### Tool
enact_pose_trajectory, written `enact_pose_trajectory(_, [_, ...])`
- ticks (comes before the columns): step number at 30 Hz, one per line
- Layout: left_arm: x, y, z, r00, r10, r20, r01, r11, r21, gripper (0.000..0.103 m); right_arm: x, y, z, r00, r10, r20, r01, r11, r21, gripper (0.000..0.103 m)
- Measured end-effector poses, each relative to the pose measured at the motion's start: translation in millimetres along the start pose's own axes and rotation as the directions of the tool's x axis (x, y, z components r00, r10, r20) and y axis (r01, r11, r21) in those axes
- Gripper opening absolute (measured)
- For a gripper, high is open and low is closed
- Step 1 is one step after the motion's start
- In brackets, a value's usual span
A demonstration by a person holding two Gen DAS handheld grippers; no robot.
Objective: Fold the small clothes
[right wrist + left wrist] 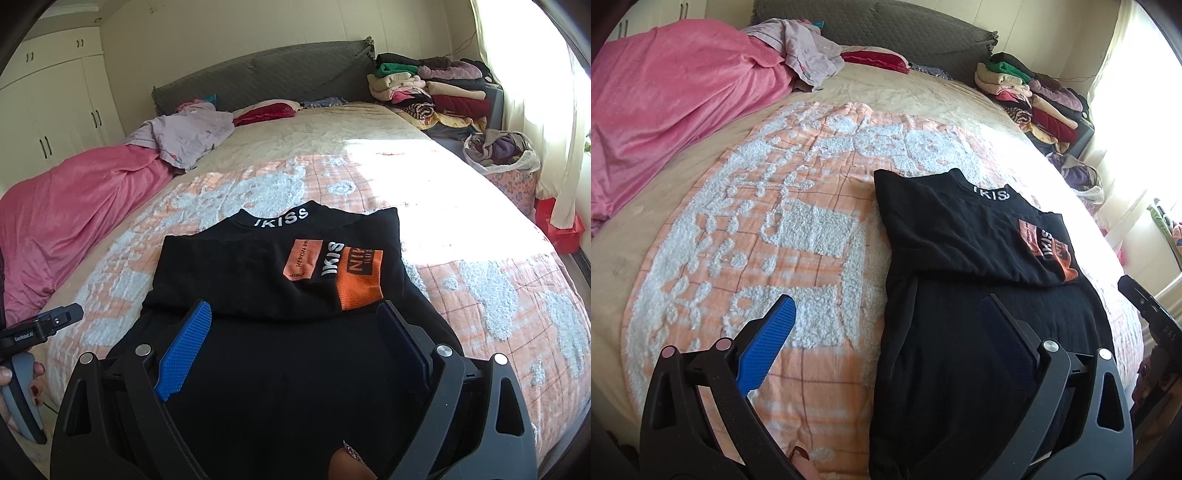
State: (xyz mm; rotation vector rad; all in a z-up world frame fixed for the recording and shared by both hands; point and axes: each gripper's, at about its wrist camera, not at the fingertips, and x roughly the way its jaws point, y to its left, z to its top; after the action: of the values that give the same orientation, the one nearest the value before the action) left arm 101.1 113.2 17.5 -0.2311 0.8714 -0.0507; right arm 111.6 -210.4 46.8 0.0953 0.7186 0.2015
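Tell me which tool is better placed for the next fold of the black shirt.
Right, probably. The right tool is open and centred over the black shirt, while the left tool, also open, straddles its left edge, half over the orange blanket.

black shirt (pixel 280 369): near hem cut off by frame | orange patch (pixel 1052 247): print half folded under

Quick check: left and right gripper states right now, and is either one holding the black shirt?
Left gripper: open, holding nothing.
Right gripper: open above the black shirt, not gripping it.
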Motion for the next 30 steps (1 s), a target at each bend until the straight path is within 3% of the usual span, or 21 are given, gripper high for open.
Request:
enact_pose_trajectory(5, [-9,1,-9,1.0,0.011,0.001,-0.011,1.0,0.003,0.093,-11,-5,-5,1.0,-0.005,0.008,0.005,1.0,0.004,0.091])
enact_pose_trajectory(7, [-12,1,-13,1.0,0.016,0.0,-0.016,1.0,0.005,0.093,-16,-7,-8,1.0,-0.009,0.017,0.009,1.0,0.006,0.097])
enact_pose_trajectory(30, [-28,-3,-58,0.998,0.049,-0.041,-0.048,0.999,0.024,0.093,-56,-43,-46,0.997,-0.073,0.009,0.073,0.997,0.014,0.097])
